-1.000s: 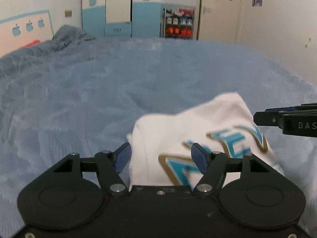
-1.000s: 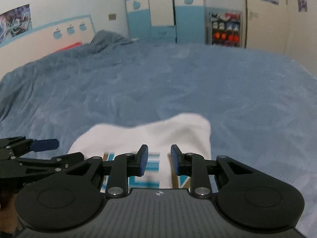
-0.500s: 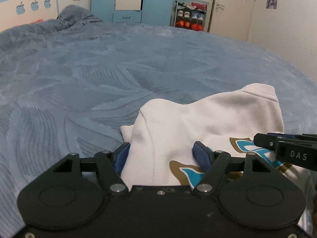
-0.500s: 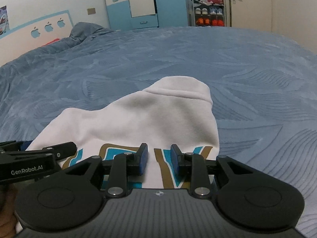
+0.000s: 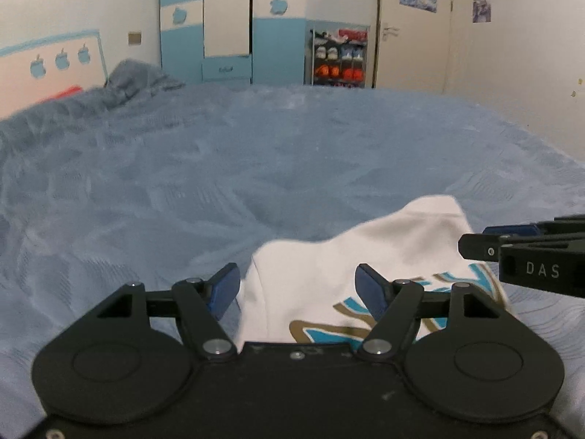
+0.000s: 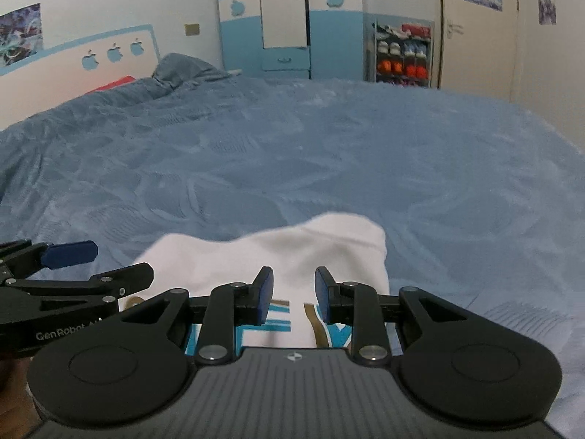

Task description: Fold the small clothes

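Lifting off the folded white garment (image 5: 358, 256) since a moment ago, left gripper (image 5: 297, 285) and right gripper (image 6: 293, 294) gape empty; fold seems done.

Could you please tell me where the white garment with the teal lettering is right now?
The white garment with teal lettering lies on the blue bedspread, low and right of centre in the left wrist view, just ahead of both grippers.

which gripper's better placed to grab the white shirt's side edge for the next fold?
Left, probably. The left gripper is open and straddles the near left edge of the white printed cotton shirt on the blue textured bedspread. The right gripper, narrower gap, sits over the print mid-panel, away from an edge.
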`<state>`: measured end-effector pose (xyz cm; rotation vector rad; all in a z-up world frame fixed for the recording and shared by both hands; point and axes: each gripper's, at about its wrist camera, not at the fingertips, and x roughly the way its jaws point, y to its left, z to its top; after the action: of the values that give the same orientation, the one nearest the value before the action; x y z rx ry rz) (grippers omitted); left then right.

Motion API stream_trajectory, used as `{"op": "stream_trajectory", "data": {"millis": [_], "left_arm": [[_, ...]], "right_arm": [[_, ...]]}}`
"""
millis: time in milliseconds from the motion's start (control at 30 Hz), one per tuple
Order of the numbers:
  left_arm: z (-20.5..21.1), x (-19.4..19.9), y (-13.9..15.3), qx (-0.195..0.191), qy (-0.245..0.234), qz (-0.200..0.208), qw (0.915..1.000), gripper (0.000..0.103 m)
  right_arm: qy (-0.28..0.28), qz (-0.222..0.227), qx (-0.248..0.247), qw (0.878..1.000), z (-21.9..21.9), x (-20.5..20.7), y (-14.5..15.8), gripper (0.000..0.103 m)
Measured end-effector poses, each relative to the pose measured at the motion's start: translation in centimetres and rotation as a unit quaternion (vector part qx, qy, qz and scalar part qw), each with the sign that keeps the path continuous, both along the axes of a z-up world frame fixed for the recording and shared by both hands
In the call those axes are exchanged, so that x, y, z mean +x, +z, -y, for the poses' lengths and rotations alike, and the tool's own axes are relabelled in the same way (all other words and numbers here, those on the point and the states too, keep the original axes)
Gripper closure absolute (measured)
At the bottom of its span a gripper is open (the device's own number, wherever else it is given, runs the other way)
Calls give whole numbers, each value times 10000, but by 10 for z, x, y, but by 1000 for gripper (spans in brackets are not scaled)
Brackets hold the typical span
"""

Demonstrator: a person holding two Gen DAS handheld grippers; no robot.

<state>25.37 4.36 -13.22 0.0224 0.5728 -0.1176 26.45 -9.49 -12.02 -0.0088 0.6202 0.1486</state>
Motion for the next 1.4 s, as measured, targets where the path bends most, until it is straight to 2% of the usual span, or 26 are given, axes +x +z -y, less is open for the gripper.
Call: {"op": "stream_trajectory", "data": {"millis": [100, 167, 233, 333, 433, 500, 600, 733, 900, 967, 1100, 1200, 1233, 1300, 1400], "left_arm": [[-1, -9, 10, -90, -70, 28, 9999, 32], [-3, -9, 5, -157, -140, -41, 9998, 32], [-1, -6, -9, -67, -156, -136, 9998, 32], [0, 1, -38, 20, -81, -505, 9987, 29], [-1, 2, -59, 32, -56, -529, 9986, 28], [-2, 5, -58, 7, -62, -519, 9986, 28], [-5, 3, -48, 96, -116, -557, 9983, 28], [-25, -7, -30, 114, -155, -648, 9977, 30], [-62, -19, -19, -450, -596, -1077, 9914, 30], [-65, -25, -20, -439, -719, -1192, 9893, 30], [-55, -34, -35, -390, -1020, -1467, 9831, 30], [-46, -29, -49, -353, -968, -1627, 9813, 29], [-47, -26, -53, -433, -930, -1664, 9807, 28], [-53, -15, -61, -856, -830, -1782, 9767, 28], [-73, 7, -73, -1686, -631, -2056, 9619, 27]], "right_arm": [[30, 85, -33, 10000, 0, -5, 4, 71], [42, -26, -47, 10000, -1, -2, -4, 70], [47, -203, -10, 9998, -1, 3, -18, 70], [39, -516, 10, 9987, -1, 9, -47, 70], [163, -308, -246, 9991, -7, 2, -62, 70], [219, -194, -409, 9987, -12, -2, -61, 69], [283, -235, -401, 9985, -8, -4, -49, 68], [232, -283, -310, 9989, 14, -16, -27, 49], [309, -591, 116, 9977, 53, -33, -13, 45], [299, -863, 428, 9949, 66, -37, -15, 43], [299, -1233, 325, 9914, 66, -41, -32, 43], [280, -1439, 656, 9870, 69, -42, -44, 43], [258, -1502, 810, 9850, 72, -40, -47, 43], [242, -1641, 1213, 9787, 77, -31, -52, 43], [210, -1928, 1875, 9629, 84, -17, -61, 43]]}}
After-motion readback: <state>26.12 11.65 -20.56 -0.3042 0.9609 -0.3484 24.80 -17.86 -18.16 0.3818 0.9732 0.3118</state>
